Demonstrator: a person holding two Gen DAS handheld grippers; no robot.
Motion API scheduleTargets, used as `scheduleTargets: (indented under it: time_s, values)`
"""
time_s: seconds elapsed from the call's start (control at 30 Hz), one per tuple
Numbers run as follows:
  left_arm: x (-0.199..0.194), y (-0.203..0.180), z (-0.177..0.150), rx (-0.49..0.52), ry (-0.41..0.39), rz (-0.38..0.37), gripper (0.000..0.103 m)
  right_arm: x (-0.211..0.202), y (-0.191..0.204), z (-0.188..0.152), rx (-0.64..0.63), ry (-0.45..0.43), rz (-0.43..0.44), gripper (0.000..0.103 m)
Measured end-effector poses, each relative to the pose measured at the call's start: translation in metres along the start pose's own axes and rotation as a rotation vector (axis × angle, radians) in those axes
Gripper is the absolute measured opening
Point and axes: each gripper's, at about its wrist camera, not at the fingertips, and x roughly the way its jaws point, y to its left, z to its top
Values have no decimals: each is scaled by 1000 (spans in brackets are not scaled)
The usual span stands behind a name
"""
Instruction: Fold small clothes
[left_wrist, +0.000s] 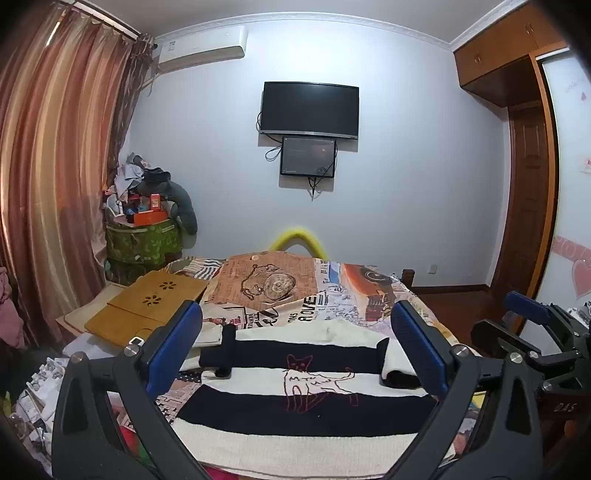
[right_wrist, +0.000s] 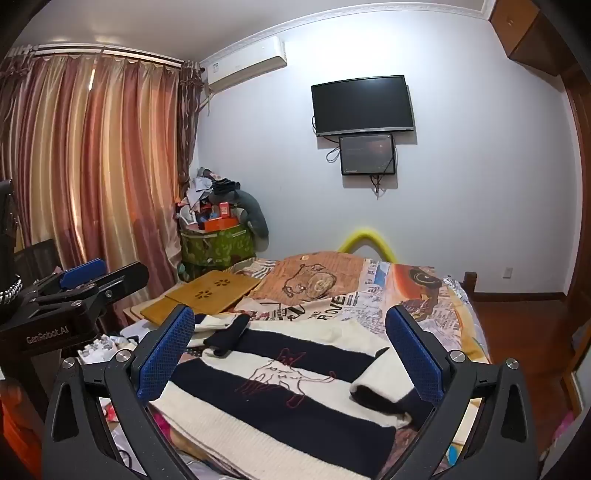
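Both claws, the left gripper (left_wrist: 295, 347) and right gripper (right_wrist: 290, 350), hang spread wide and empty just above the striped sweater (left_wrist: 303, 402) lying flat below them, a soft, floppy knit probably best pinched at a sleeve cuff or hem edge

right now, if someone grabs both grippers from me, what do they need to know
Left gripper: open, empty, over the sweater.
Right gripper: open, empty, beside the left.
The black-and-cream striped knit sweater with a cat outline lies flat on the printed bedspread. Both sleeves appear folded in across the chest.
Left to do: fold the body, probably hem up toward the collar.
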Motion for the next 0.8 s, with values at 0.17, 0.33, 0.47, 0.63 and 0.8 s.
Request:
scheduleTargets:
  time_s: [0.17,0.33,0.47,0.63,0.8]
  values:
    - [4,3,-1,-15,20,-22,103,0,0,0,-3,2,1,103]
    - [7,6,-3,-20,26,-14,103,1,0,1,-3,6,1,103]
    - [10,6,-5,-20,25,-14,103,4,-2,0,0,11,1,103]
    - [9,6,-4,-17,27,-12,103,6,-3,-2,1,15,1,103]
    - [11,5,-4,-11,23,-14,103,7,-3,-1,1,20,1,103]
